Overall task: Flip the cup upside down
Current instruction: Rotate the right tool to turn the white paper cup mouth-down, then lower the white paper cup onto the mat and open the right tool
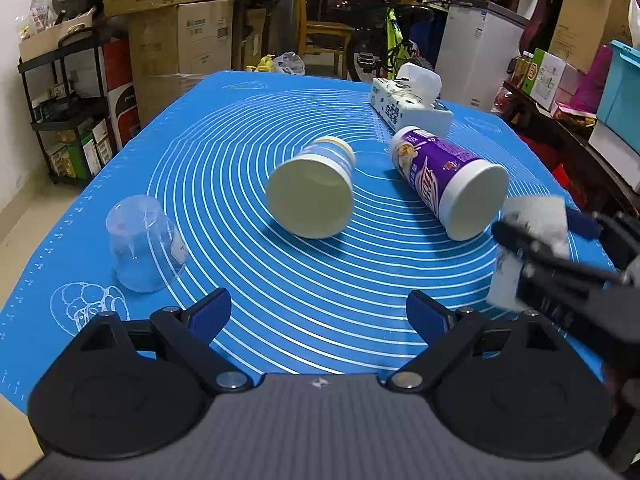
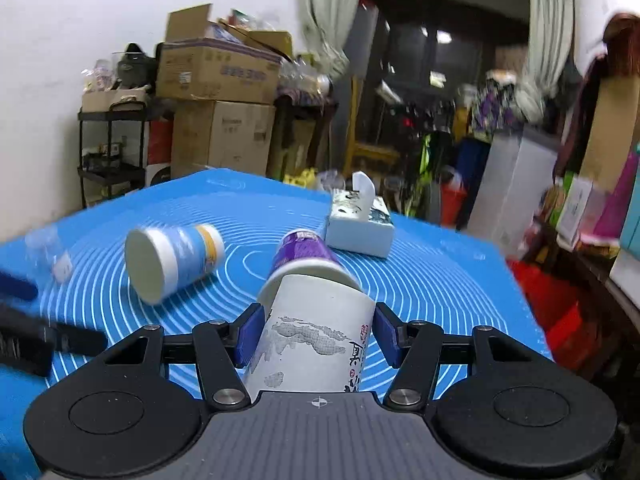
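Right gripper (image 2: 318, 332): clamped on a white paper cup (image 2: 316, 340), one blue pad (image 2: 250, 334) pressed to each side of the cup's wall; the cup was tilted, its printed side toward the camera.
Left gripper (image 1: 319, 312): jaws stood apart with nothing between them, over the blue mat (image 1: 304, 280).
Seen only from the right wrist: the grey landscape print and red characters on the held cup, and how its far end hid part of the purple cup (image 2: 306, 250) lying behind it.
Seen only from the left wrist: the right gripper (image 1: 532, 256) as a blurred dark shape at the frame's right edge, the white cup (image 1: 536, 216) a pale smear in its grip, near the purple cup (image 1: 444, 176).
Clear plastic cup (image 1: 146, 244): mouth-down on the mat at the left, sharp in the left wrist view, only a blurred patch (image 2: 50, 254) in the other.
Blue-and-white cup (image 1: 316, 188): on its side mid-mat, its covered mouth facing the camera; both views showed it (image 2: 172, 256).
Tissue box (image 1: 408, 100): at the mat's far edge beyond the purple cup, a tissue standing up from it (image 2: 360, 224).
Background: stacked cardboard boxes (image 1: 168, 12) and a bicycle (image 1: 384, 40).
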`<state>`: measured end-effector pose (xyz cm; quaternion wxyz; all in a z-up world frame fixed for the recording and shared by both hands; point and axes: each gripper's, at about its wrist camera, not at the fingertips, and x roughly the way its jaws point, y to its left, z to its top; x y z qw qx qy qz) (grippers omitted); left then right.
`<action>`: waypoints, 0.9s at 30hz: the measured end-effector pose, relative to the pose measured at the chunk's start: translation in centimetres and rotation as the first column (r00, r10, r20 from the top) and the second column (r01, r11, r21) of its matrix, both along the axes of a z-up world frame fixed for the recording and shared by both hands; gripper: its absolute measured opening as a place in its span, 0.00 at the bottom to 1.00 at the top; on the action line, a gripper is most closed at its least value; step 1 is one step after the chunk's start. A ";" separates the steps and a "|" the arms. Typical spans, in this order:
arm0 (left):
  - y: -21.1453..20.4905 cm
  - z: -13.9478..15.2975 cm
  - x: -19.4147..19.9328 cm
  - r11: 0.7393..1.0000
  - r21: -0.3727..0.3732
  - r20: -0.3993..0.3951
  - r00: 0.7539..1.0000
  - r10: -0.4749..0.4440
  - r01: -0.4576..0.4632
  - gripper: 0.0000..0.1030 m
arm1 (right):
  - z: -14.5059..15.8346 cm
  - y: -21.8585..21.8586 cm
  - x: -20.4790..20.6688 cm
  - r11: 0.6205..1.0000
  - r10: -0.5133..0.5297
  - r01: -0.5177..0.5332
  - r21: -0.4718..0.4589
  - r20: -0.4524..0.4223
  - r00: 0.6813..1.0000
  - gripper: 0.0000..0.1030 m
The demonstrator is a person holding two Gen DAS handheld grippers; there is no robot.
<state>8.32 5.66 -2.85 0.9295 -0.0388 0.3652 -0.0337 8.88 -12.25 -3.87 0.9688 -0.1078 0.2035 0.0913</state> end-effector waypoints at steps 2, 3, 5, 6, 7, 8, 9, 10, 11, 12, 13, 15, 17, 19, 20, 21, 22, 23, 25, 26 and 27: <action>-0.2 0.0 -0.1 1.000 0.000 -0.001 1.000 -0.005 0.005 0.91 | -0.7 -0.3 -0.6 1.000 0.002 -0.002 0.004 0.018 1.000 0.61; -0.2 0.0 -0.1 1.000 -0.001 -0.001 1.000 -0.008 0.008 0.91 | -0.8 -0.4 -1.0 1.000 -0.001 0.001 0.003 0.035 0.999 0.61; -0.4 0.0 -0.3 1.000 -0.002 -0.001 1.000 -0.016 0.016 0.91 | -0.6 -0.5 -1.7 1.000 -0.001 0.001 0.012 0.042 0.999 0.60; -0.6 0.0 -0.4 1.000 -0.003 -0.001 1.000 -0.020 0.020 0.91 | -0.5 -0.5 -2.1 1.000 0.000 -0.001 0.011 0.042 0.999 0.60; -0.7 0.0 -0.5 1.000 -0.002 0.000 1.000 -0.025 0.025 0.91 | -0.6 -0.4 -2.6 1.000 0.004 -0.004 0.005 0.043 0.999 0.60; -0.9 0.1 -0.5 1.000 0.000 0.000 1.000 -0.029 0.029 0.91 | -0.7 -0.6 -3.0 1.000 0.006 -0.006 0.001 0.042 0.999 0.60; -0.9 0.1 -0.7 0.999 0.002 0.001 0.999 -0.034 0.034 0.91 | -0.8 -0.7 -3.6 1.000 0.008 -0.008 -0.004 0.041 0.999 0.60; -1.1 0.1 -0.8 0.999 0.005 0.001 0.999 -0.038 0.038 0.91 | -0.8 -0.7 -3.9 1.000 0.011 -0.011 -0.008 0.039 0.999 0.60; -1.2 0.1 -0.9 0.999 0.009 0.001 0.999 -0.042 0.042 0.91 | -0.9 -0.6 -4.1 1.000 0.012 -0.011 -0.009 0.036 0.999 0.60; -1.3 0.1 -1.0 0.999 0.012 0.001 0.999 -0.045 0.045 0.91 | -1.0 -0.7 -4.4 1.000 0.010 -0.010 -0.006 0.031 0.999 0.60; -1.4 0.1 -1.1 0.999 0.015 -0.001 0.999 -0.048 0.049 0.91 | -0.9 -0.9 -4.6 1.000 0.008 -0.008 0.004 0.024 1.000 0.60; -1.6 0.1 -1.3 0.998 0.021 -0.001 0.999 -0.053 0.053 0.91 | -1.0 -1.3 -5.0 1.000 -0.001 0.001 0.025 0.013 1.000 0.60; -1.7 0.2 -1.6 0.999 0.027 0.008 0.999 -0.044 0.044 0.91 | -1.0 -1.5 -5.2 0.999 -0.004 0.004 0.044 0.002 1.000 0.59; -1.7 0.4 -1.9 0.999 0.027 0.011 0.999 -0.042 0.042 0.91 | -1.0 -1.6 -5.3 0.998 -0.005 0.006 0.058 -0.005 1.000 0.58; -1.7 0.4 -1.9 0.999 0.025 0.008 0.999 -0.043 0.043 0.91 | -1.1 -1.7 -5.4 0.998 -0.007 0.008 0.063 -0.008 1.000 0.58; -1.8 0.4 -2.0 0.999 0.022 0.006 0.999 -0.046 0.046 0.91 | -1.1 -1.7 -5.4 0.998 -0.009 0.010 0.066 -0.016 1.000 0.58; -1.8 0.5 -2.2 0.999 0.020 0.005 0.999 -0.049 0.049 0.91 | -1.1 -1.8 -5.5 0.997 -0.010 0.012 0.072 -0.021 1.000 0.62; -1.9 0.6 -2.4 0.998 0.020 0.005 0.999 -0.054 0.054 0.91 | -1.2 -1.9 -5.6 0.997 -0.011 0.013 0.079 -0.028 1.000 0.65; -2.2 0.7 -2.8 0.998 0.026 0.014 0.998 -0.056 0.055 0.91 | -1.0 -2.2 -5.7 0.995 -0.009 0.013 0.094 -0.047 0.999 0.75; -2.4 0.9 -3.1 0.998 0.029 0.021 0.998 -0.055 0.054 0.91 | -0.8 -2.4 -5.8 0.994 -0.017 0.023 0.107 -0.055 0.998 0.76; -2.5 0.9 -3.3 0.998 0.031 0.026 0.998 -0.055 0.054 0.91 | -0.5 -2.6 -6.1 0.992 -0.020 0.026 0.125 -0.053 0.998 0.78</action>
